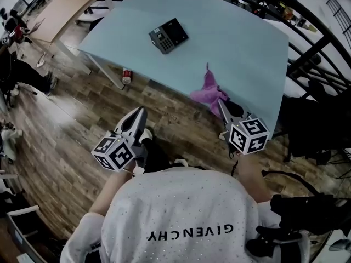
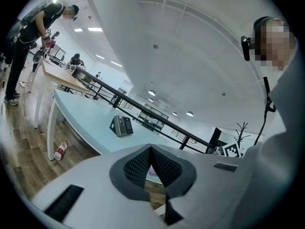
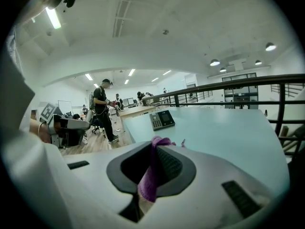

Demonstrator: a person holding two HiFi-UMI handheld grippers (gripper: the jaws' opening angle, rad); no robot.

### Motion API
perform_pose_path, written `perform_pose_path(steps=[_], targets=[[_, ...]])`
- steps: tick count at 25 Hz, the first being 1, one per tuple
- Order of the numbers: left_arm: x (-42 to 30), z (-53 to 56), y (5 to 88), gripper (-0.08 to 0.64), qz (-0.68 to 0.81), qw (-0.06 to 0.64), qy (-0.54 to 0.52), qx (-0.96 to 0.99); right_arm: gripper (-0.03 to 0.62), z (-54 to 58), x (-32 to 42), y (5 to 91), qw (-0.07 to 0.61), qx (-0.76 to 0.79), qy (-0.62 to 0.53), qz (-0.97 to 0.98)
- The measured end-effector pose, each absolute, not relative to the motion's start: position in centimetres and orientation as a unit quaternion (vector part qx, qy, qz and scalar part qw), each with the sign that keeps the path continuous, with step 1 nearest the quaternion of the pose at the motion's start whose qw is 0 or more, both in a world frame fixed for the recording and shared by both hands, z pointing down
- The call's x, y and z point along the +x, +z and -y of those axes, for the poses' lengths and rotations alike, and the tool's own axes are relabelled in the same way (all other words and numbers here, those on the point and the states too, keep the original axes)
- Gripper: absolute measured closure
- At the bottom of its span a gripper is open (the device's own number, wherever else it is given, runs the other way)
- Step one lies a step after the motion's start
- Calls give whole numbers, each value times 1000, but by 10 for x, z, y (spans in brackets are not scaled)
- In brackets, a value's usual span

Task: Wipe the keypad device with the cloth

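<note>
A dark keypad device (image 1: pixel 168 35) with a screen lies on the pale blue table (image 1: pixel 241 48), far from me; the same keypad device (image 2: pixel 121 126) shows in the left gripper view and keypad device (image 3: pixel 162 119) in the right gripper view. My right gripper (image 1: pixel 221 104) is shut on a purple cloth (image 1: pixel 208 93) that hangs near the table's front edge; the cloth (image 3: pixel 151 173) sits pinched between its jaws. My left gripper (image 1: pixel 140 113) is held over the wooden floor, short of the table, shut with nothing in it.
A can or small bottle (image 1: pixel 126 75) lies on the wooden floor by a table leg. A wooden desk (image 1: pixel 66 7) stands at the back left, with a person (image 3: pixel 102 109) beside it. Black railings (image 1: pixel 315 43) run along the right.
</note>
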State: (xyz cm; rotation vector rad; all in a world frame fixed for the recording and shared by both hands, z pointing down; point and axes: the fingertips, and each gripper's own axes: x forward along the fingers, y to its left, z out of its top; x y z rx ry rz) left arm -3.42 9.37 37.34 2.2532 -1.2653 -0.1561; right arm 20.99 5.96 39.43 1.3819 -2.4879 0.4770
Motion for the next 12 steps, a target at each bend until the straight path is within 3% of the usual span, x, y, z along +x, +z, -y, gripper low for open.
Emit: perform_pose_path(steps=[12], targets=[[-31, -107, 373, 560, 465, 274, -55, 840, 569, -74, 212, 396, 130, 475, 164, 855]])
